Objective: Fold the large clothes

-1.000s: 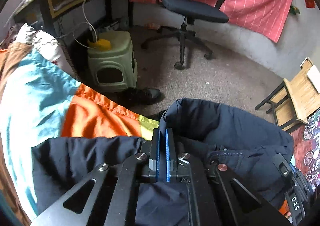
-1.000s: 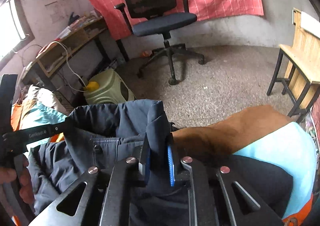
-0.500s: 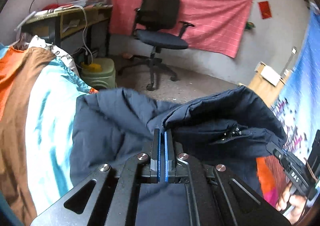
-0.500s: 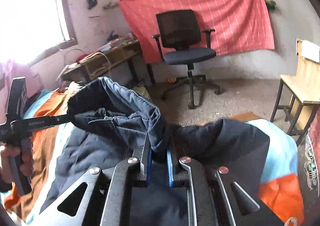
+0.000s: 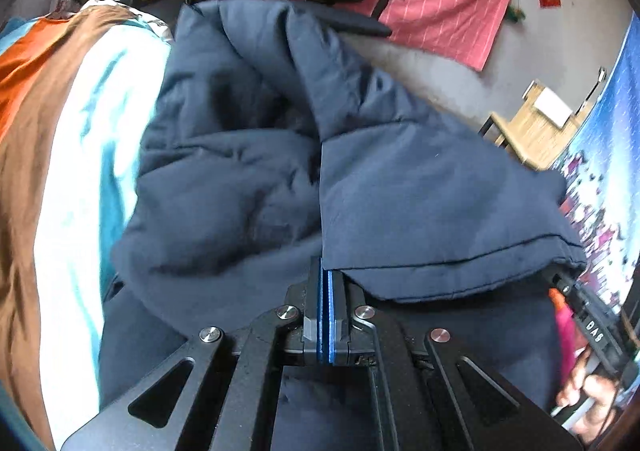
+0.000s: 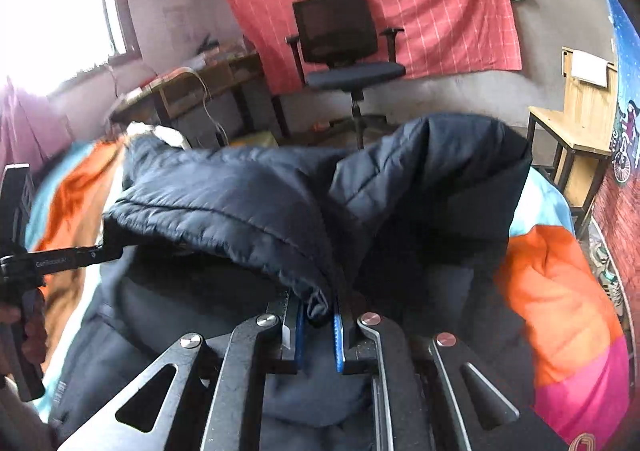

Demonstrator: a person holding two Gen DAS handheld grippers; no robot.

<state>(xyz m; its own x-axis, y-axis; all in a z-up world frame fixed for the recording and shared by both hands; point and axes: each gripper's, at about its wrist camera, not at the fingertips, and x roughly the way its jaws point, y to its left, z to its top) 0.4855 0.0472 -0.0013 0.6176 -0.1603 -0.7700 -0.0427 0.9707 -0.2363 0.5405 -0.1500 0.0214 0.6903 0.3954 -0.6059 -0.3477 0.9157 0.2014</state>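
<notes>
Both grippers clamp the navy jacket by its hem, lifted above the striped bedspread: left gripper pinched tight, right gripper narrowly shut on bunched fabric. The jacket hides most of the chair; bare bedspread flanks it.
</notes>
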